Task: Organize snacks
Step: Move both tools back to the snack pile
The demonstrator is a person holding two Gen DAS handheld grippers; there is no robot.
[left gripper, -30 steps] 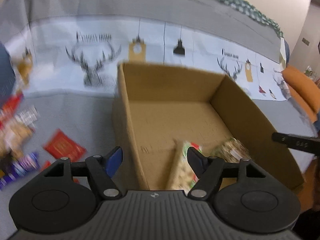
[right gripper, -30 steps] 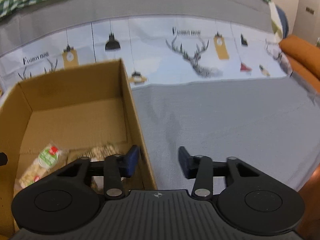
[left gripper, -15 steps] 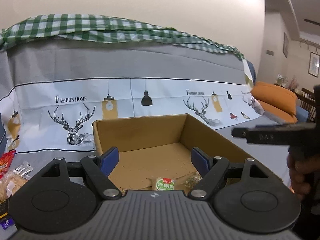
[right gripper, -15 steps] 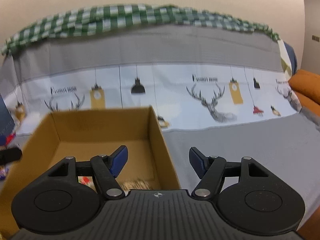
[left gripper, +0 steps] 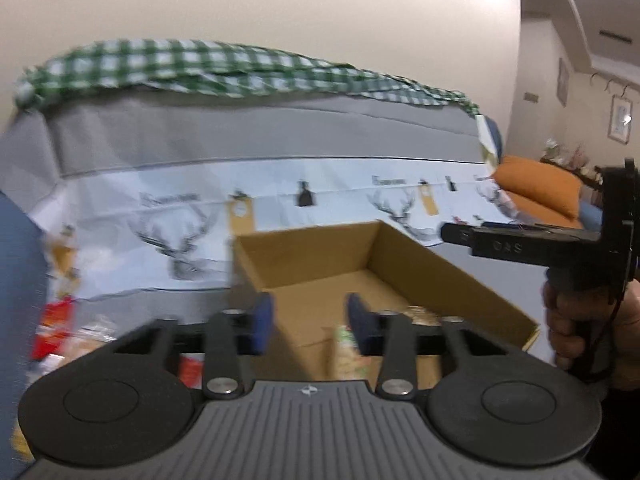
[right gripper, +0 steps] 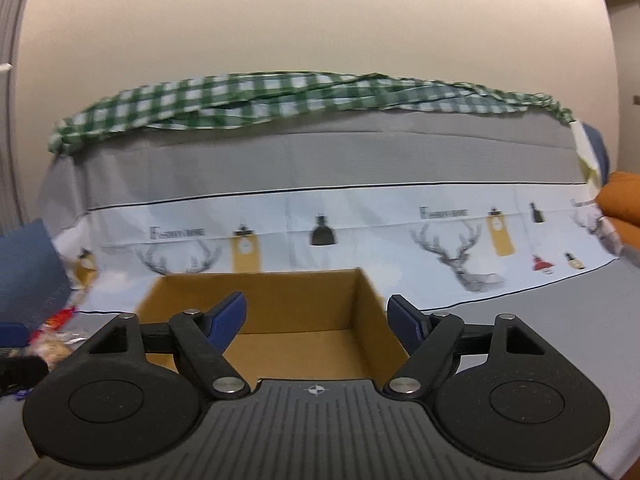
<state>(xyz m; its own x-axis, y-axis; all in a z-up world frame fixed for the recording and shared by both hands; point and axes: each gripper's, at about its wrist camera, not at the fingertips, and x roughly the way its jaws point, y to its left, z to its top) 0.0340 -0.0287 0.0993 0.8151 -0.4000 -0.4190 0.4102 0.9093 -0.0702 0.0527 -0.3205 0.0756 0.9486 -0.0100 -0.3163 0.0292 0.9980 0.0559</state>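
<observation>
An open cardboard box (left gripper: 404,252) sits on the grey sofa seat; it also shows in the right wrist view (right gripper: 280,300). Inside it lie a green-labelled snack bag (left gripper: 346,354) and a pale snack packet (left gripper: 420,314). My left gripper (left gripper: 308,322) is open and empty, held above the box's near left corner. My right gripper (right gripper: 316,318) is open and empty, raised in front of the box; it shows from the side in the left wrist view (left gripper: 532,242). Several loose snacks (left gripper: 60,332) lie left of the box, also in the right wrist view (right gripper: 52,336).
The sofa back (right gripper: 320,152) carries a deer-print cover and a green checked cloth (right gripper: 280,96). An orange cushion (left gripper: 540,194) lies at the right. A blue cushion (right gripper: 28,256) stands at the left. The wall rises behind.
Both grippers have lifted and tilted up from looking down into the box to looking level at the sofa back. The left one has now swung left. Both stay open.
</observation>
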